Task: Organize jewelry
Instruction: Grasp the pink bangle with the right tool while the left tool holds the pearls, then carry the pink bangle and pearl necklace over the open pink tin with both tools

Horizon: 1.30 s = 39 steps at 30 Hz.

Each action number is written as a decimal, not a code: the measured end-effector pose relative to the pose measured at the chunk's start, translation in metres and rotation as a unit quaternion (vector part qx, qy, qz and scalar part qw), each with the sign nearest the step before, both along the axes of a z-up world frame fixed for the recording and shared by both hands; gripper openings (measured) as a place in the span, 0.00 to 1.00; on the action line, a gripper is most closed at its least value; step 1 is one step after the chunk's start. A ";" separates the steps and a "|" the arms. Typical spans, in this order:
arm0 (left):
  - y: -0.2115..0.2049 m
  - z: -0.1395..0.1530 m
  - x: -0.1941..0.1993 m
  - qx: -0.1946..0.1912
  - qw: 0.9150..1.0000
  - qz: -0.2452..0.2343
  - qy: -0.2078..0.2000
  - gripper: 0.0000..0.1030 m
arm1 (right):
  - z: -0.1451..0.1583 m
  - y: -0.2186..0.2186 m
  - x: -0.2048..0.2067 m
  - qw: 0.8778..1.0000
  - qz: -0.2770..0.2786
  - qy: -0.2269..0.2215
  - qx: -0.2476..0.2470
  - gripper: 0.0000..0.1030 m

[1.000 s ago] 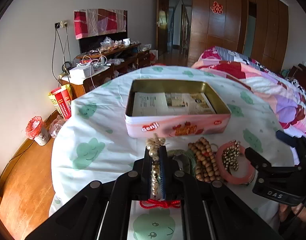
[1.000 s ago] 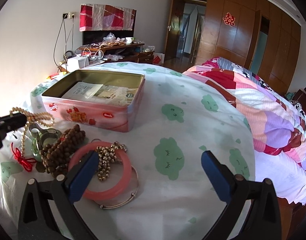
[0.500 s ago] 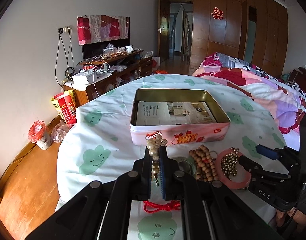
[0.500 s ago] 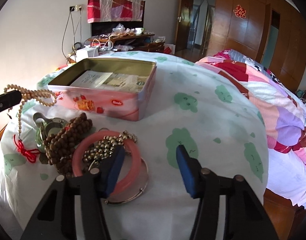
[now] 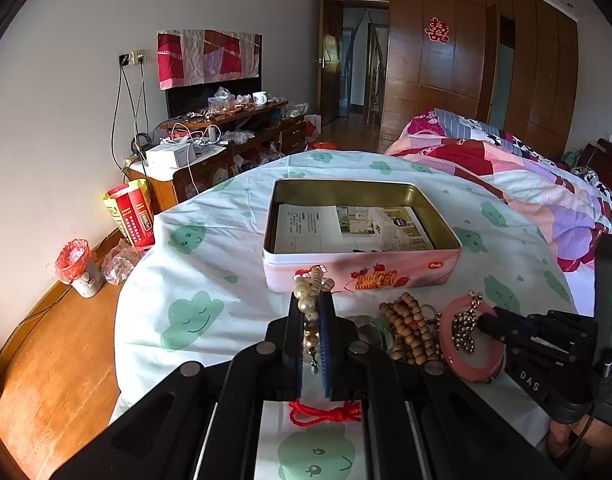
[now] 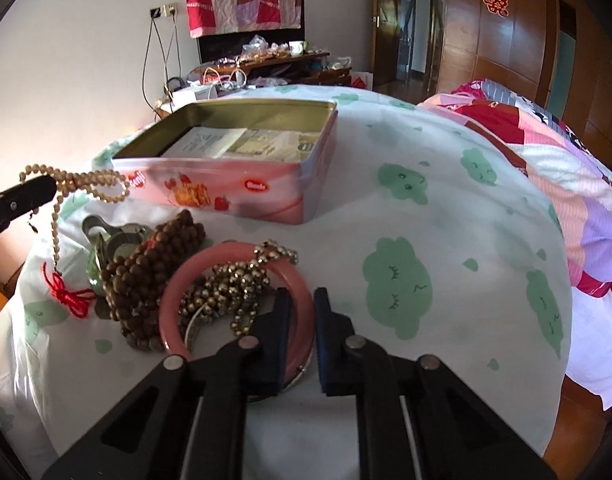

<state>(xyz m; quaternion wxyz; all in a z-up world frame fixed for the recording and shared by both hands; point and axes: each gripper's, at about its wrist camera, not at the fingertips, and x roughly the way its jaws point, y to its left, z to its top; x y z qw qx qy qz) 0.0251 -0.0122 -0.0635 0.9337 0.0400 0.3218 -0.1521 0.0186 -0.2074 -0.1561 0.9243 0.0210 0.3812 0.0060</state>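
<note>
My left gripper point(image 5: 311, 300) is shut on a pearl necklace point(image 5: 307, 300) and holds it above the cloth, just short of the open pink tin point(image 5: 365, 272). The necklace's red knot tassel point(image 6: 70, 296) hangs onto the cloth. In the right wrist view the strand point(image 6: 90, 184) loops out of the left gripper point(image 6: 26, 196). My right gripper point(image 6: 304, 304) is closing its jaws on the right rim of a pink bangle point(image 6: 174, 300), pads against it. A metal bead chain point(image 6: 230, 284) lies across the bangle. Brown wooden beads point(image 6: 154, 264) lie to its left.
The round table point(image 6: 425, 208) wears a white cloth with green clouds. A green jade piece point(image 6: 94, 268) and a thin silver bangle point(image 6: 302, 368) lie in the pile. Papers line the tin's bottom. A quilted bed point(image 5: 525, 184) is at the right, wooden floor point(image 5: 46, 360) at the left.
The right gripper's jaws went from wide open to nearly together around the pink bangle's rim, and it tipped down closer to the pile. The left gripper kept still with the pearls.
</note>
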 end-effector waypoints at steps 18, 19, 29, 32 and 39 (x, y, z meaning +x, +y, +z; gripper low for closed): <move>0.007 0.014 -0.002 -0.006 1.000 0.004 -0.016 0.06 | 0.027 -0.005 0.000 0.997 -0.024 -0.051 -0.054 0.12; 0.008 0.016 -0.001 -0.006 1.000 0.004 -0.017 0.06 | 0.028 -0.005 0.000 0.997 -0.023 -0.054 -0.055 0.12; 0.006 0.028 0.010 0.002 1.000 -0.001 -0.030 0.06 | 0.043 0.000 0.008 0.995 -0.007 -0.072 -0.064 0.12; 0.003 0.032 0.015 0.000 1.000 -0.007 -0.027 0.06 | 0.047 0.001 0.010 0.995 -0.003 -0.076 -0.066 0.12; -0.001 0.043 0.028 0.009 0.999 -0.013 -0.029 0.06 | 0.061 0.002 0.021 0.994 0.009 -0.080 -0.069 0.12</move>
